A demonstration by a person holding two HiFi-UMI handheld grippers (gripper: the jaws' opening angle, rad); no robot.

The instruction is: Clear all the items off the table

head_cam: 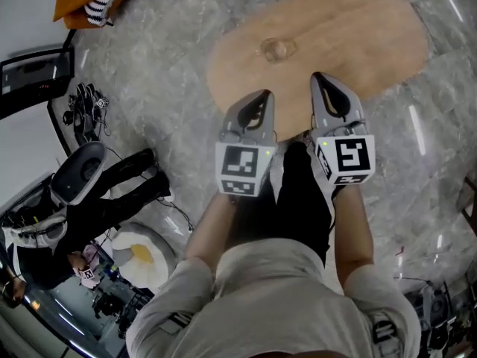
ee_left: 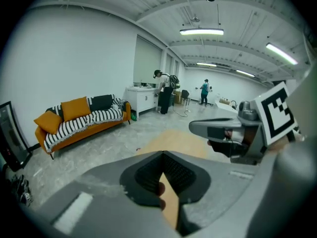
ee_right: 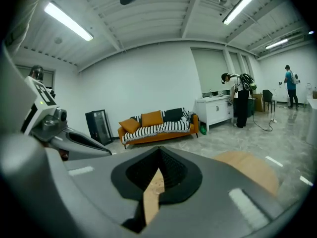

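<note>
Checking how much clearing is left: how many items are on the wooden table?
1: a clear glass near the middle of the table. The left gripper and right gripper hide a bit of its near edge.

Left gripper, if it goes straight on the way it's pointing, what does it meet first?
Probably the small clear glass on the light oval wooden table, just ahead of the left gripper; held higher, it might pass over.

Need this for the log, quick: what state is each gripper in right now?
Left gripper: shut, jaw tips together, holding nothing.
Right gripper: shut, jaw tips together, holding nothing.
</note>
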